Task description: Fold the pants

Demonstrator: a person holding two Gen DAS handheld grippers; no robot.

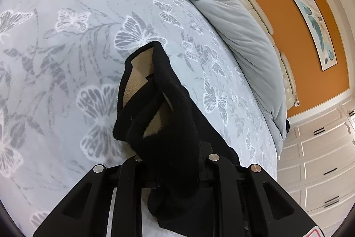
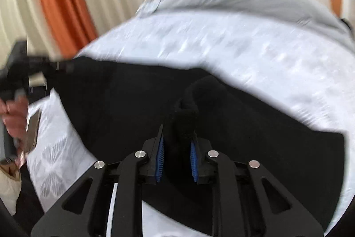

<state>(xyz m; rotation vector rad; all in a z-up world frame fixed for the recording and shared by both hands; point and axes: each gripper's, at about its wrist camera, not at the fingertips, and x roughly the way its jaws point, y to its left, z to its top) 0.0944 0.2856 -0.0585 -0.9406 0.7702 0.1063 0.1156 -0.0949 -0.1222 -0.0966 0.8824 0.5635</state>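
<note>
Bed [image 1: 55,59]: butterfly-print cover, grey duvet [image 1: 244,41] bunched along its far right edge; orange wall, curtains and white drawers beyond. Pants [image 2: 133,103]: black, tan fleece lining showing at the raised end; they lie across the near part of the bed, long axis running left to right. Left hand-held gripper [image 1: 173,148]: clenched on a bunched pants end lifted off the cover. Right hand-held gripper [image 2: 177,148]: blue pads pinching a raised fold of pants. Hand [image 2: 13,117] at far left, blurred.
</note>
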